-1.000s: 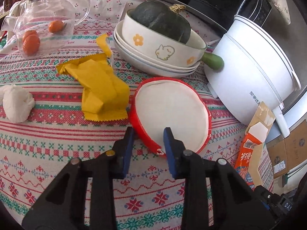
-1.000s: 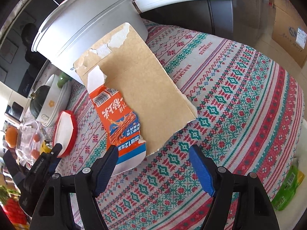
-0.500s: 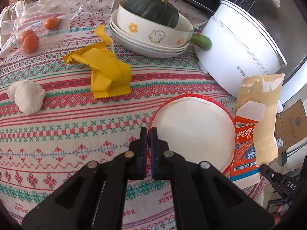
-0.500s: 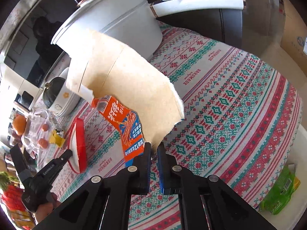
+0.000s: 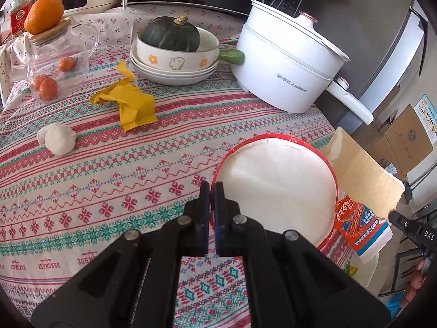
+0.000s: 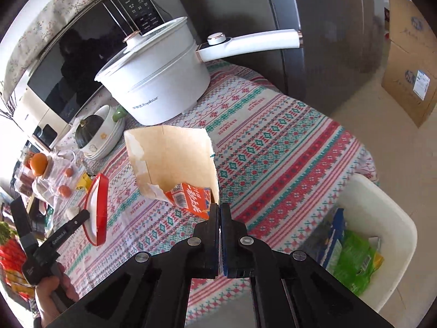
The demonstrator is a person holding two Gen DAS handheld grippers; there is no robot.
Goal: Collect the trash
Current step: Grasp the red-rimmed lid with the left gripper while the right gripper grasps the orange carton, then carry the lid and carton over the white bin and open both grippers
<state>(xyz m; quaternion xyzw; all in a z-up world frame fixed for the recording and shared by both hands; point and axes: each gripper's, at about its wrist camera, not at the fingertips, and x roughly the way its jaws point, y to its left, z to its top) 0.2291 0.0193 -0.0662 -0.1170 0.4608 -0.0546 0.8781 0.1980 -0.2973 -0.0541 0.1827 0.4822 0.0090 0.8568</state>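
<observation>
My left gripper (image 5: 210,191) is shut on the rim of a red-edged white round lid (image 5: 275,188) and holds it above the patterned tablecloth. It also shows edge-on in the right wrist view (image 6: 96,210). My right gripper (image 6: 219,210) is shut on a torn orange and brown carton (image 6: 174,158), lifted above the cloth; the carton shows at right in the left wrist view (image 5: 363,188). A yellow wrapper (image 5: 131,102) and a white crumpled wad (image 5: 57,138) lie on the cloth at left.
A white bin (image 6: 382,213) holding green and blue wrappers stands beside the table at lower right. A white electric pot (image 5: 289,63), stacked bowls with a squash (image 5: 172,54), and a glass jug with oranges (image 5: 54,63) stand at the back.
Both grippers closed from open: left on the lid's rim, right on the carton. Both items have been lifted off the cloth and carried back toward the table's near edge.
</observation>
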